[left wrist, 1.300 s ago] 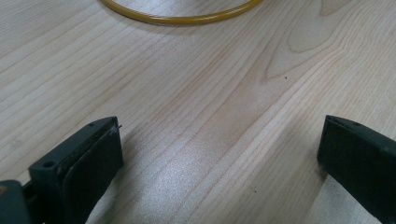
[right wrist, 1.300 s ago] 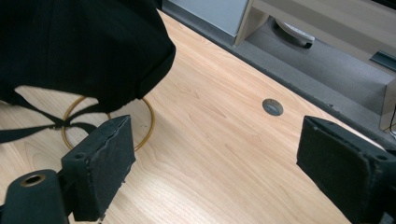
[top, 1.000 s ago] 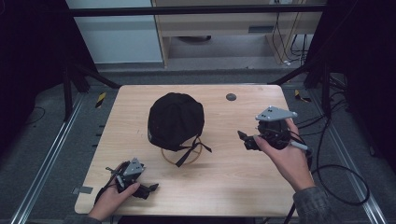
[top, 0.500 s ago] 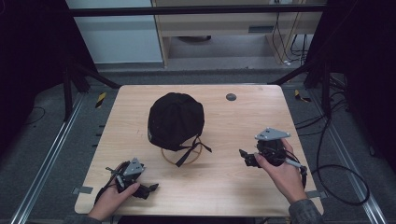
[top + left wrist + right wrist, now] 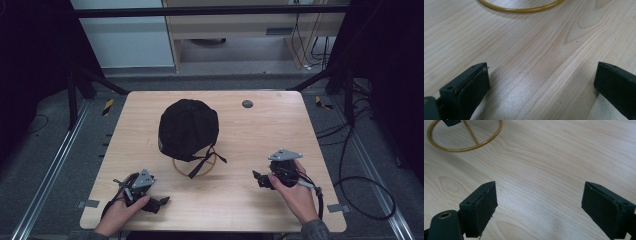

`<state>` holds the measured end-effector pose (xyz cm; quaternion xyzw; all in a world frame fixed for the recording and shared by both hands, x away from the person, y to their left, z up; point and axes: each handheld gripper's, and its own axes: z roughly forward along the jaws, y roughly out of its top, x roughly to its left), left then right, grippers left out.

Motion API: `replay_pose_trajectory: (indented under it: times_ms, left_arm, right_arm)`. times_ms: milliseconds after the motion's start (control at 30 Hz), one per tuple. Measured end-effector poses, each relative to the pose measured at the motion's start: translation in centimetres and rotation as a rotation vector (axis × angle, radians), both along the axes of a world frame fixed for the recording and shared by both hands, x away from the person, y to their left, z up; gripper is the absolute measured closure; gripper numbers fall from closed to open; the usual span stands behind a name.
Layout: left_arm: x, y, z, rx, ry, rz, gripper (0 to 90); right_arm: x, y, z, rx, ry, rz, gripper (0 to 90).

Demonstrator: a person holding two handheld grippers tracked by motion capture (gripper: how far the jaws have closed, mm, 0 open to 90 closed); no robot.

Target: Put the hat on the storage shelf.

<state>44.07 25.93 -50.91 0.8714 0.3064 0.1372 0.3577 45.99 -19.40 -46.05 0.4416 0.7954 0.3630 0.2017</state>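
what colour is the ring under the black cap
Yellowish gold; the ring shows best in the right gripper view.

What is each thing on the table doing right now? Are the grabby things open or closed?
Black cap: sitting on top of a stand, nothing touching it.
Yellow ring stand: flat on the table under the cap.
Left gripper: jaws open, holding nothing, low at the table's near edge.
Right gripper: jaws open, holding nothing.
Wooden table: mostly bare.

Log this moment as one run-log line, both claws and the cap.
left claw: open, empty, near table edge | right claw: open, empty | black cap: on gold ring stand, untouched | table: light wood
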Motion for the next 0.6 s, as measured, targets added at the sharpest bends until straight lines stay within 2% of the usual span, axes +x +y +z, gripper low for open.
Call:
replay_pose_trajectory:
  times_ms: [100, 267, 367, 500, 600]
  left_arm:
    - [0.0, 0.0, 0.0, 0.000, 0.000, 0.000, 0.0]
    - [0.0, 0.0, 0.0, 0.000, 0.000, 0.000, 0.0]
    - [0.0, 0.0, 0.0, 0.000, 0.000, 0.000, 0.0]
    - [0.0, 0.0, 0.0, 0.000, 0.000, 0.000, 0.0]
    - [0.0, 0.0, 0.0, 0.000, 0.000, 0.000, 0.0]
  right_arm:
    - [0.3, 0.5, -0.8, 0.013, 0.017, -0.005, 13.1]
    - [0.7, 1.0, -1.4, 0.030, 0.025, -0.010, 13.1]
    - [1.1, 1.4, -1.9, 0.054, 0.044, -0.010, 13.0]
    - [1.4, 2.0, -2.7, 0.031, 0.064, -0.007, 12.9]
    - [1.4, 2.4, -3.0, 0.032, 0.076, -0.005, 12.9]
